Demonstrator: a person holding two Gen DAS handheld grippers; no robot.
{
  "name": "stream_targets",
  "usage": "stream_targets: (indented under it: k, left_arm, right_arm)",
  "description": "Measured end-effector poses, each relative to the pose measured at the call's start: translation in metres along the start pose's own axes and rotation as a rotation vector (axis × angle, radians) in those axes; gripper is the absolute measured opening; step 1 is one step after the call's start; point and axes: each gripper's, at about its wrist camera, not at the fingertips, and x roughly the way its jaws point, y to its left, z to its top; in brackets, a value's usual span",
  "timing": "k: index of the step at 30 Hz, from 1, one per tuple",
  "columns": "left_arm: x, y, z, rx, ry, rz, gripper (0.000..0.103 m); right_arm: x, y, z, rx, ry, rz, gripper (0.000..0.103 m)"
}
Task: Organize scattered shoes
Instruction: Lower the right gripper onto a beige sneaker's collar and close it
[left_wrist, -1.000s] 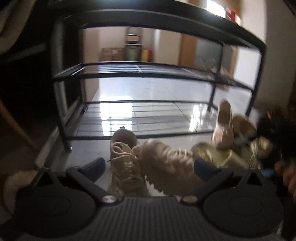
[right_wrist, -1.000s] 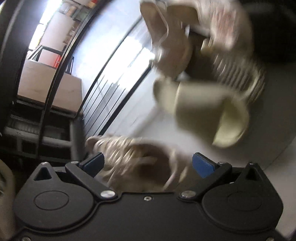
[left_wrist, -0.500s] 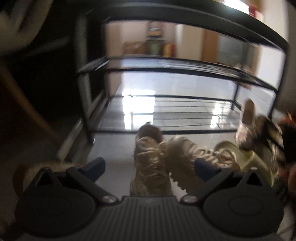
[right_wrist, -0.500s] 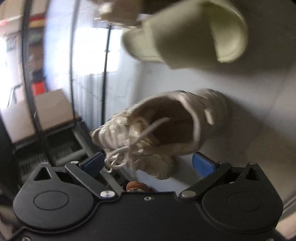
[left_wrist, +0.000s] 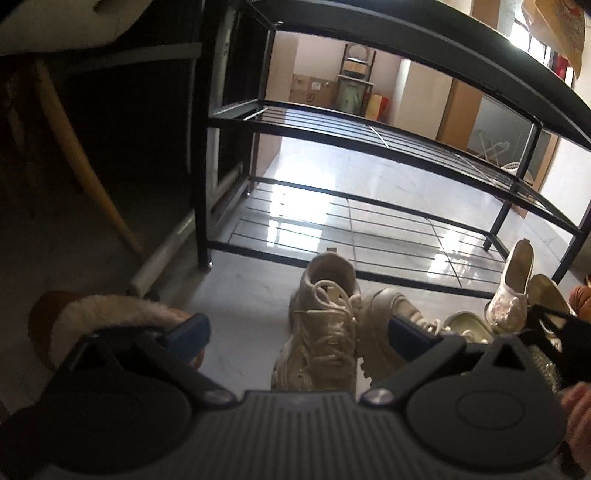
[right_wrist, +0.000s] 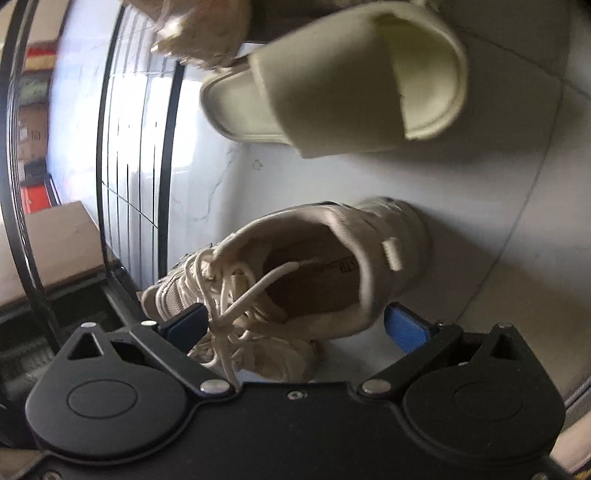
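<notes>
Sneakers (left_wrist: 325, 328) | left view: rack (left_wrist: 369, 147) | right view: slide (right_wrist: 354, 81)

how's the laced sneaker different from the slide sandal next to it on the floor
The sneaker has white laces and a closed upper with a padded collar; the slide sandal has no laces, just one broad strap over an open footbed. The sneaker sits between the right gripper's open fingers; the sandal lies beyond them. Both are pale cream and rest on the floor by the black rack.
</notes>
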Motion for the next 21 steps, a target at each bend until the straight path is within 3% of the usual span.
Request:
stream_targets:
  k: [9,17,21]
  left_arm:
    - [0.002,0.011,0.001,-0.055,0.018,0.011,0.102]
    - [0.003,0.015,-0.001,-0.075,0.022,0.015,0.102]
    - [0.003,0.013,-0.004,-0.064,0.029,0.007,0.102]
  right_arm:
    - [-0.009,0.008,-0.012,0.023,-0.02,-0.077,0.103]
    - [-0.022,0.016,-0.027,-0.013,0.028,-0.035,0.103]
    - [-0.005,-0.004,-0.024,0.198,0.102,0.072,0.103]
